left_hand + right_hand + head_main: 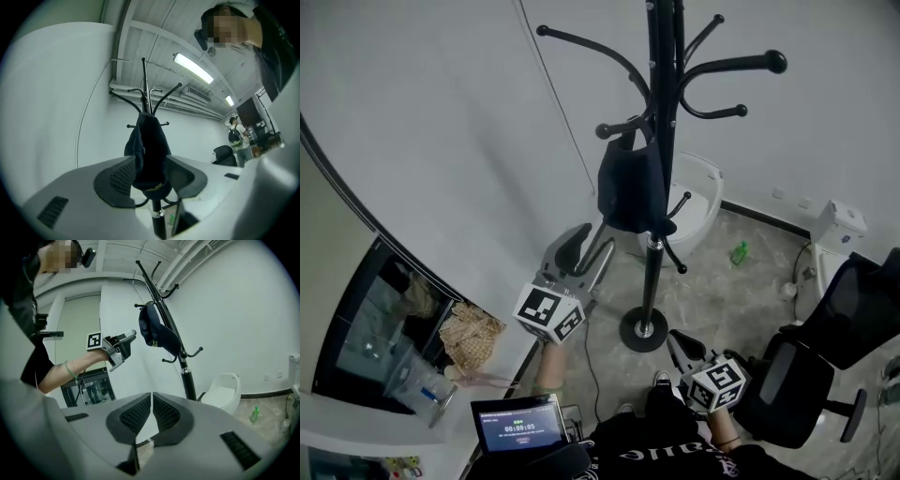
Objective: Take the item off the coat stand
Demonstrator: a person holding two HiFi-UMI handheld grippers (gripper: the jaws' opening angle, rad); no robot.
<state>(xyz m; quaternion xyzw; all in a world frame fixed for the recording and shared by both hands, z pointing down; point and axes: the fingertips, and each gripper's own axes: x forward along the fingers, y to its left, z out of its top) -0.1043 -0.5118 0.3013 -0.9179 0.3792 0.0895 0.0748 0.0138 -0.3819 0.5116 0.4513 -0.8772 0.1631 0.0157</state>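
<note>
A black coat stand [661, 112] rises in the middle of the head view, and a dark navy cap [631, 187] hangs from one of its hooks. My left gripper [592, 246] is raised just left of and below the cap, jaws open and pointing at it, a small gap away. In the left gripper view the cap [149, 154] hangs in line between the wide-open jaws of the left gripper [151, 160], no pad touching it. My right gripper [679, 343] is held low near the stand's base, shut and empty. From the right gripper [152, 397] the cap [158, 335] shows beside the left gripper [125, 340].
The stand's round base [644, 330] rests on the tiled floor. A white toilet-shaped seat [701, 202] stands behind the pole, with a green bottle [739, 251] on the floor to its right. Black office chairs [825, 366] are at the right, a glass cabinet [384, 328] and a small screen [520, 427] at the left.
</note>
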